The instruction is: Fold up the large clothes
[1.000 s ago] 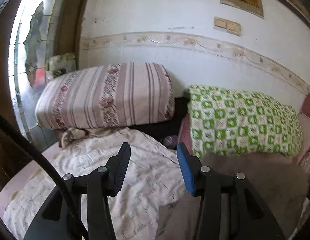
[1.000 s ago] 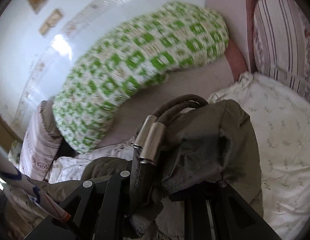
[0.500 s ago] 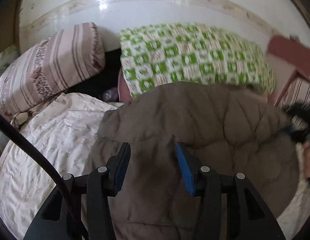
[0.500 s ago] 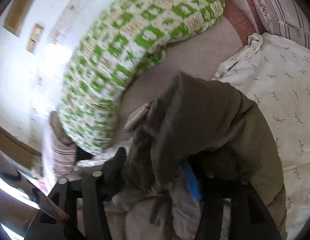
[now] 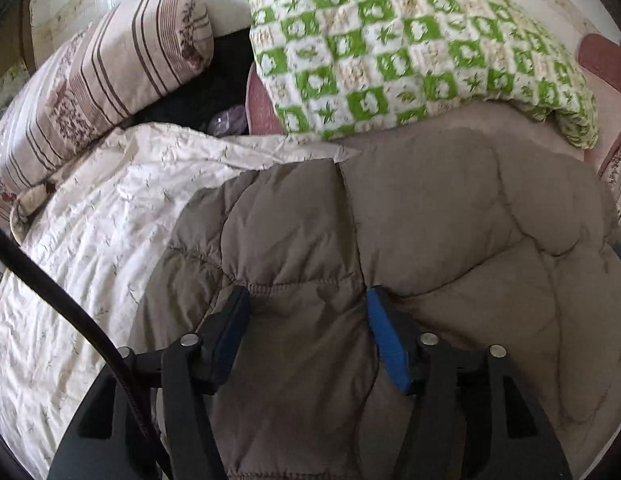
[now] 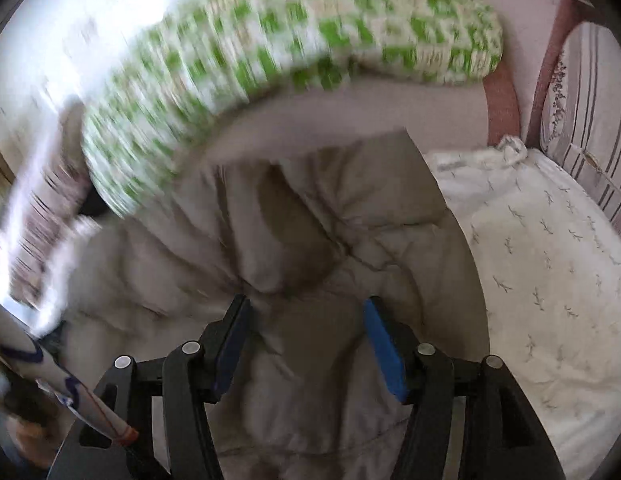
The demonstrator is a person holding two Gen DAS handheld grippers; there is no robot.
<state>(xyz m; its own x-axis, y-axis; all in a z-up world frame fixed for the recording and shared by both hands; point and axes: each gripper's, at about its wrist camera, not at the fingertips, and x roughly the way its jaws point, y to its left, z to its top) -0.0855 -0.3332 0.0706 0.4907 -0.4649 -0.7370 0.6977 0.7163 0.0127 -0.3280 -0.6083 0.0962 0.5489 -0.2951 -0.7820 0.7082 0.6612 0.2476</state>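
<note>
A large taupe quilted jacket [image 5: 430, 232] lies spread on the bed, its back side up, and it also fills the middle of the right wrist view [image 6: 310, 240]. My left gripper [image 5: 306, 300] is open just above the jacket's near part, jaws wide apart with fabric beneath them. My right gripper [image 6: 306, 308] is open too, low over the jacket's rumpled folds, holding nothing.
A green and white checked blanket [image 5: 410, 48] lies behind the jacket. A striped pillow [image 5: 94, 80] is at the left in the left wrist view. A white patterned sheet [image 5: 82, 248] covers the bed and shows at the right in the right wrist view [image 6: 550, 260].
The right gripper has let go of the bunched jacket and opened. The jacket has dropped and spread flat on the bed. Both grippers have lowered over it.
</note>
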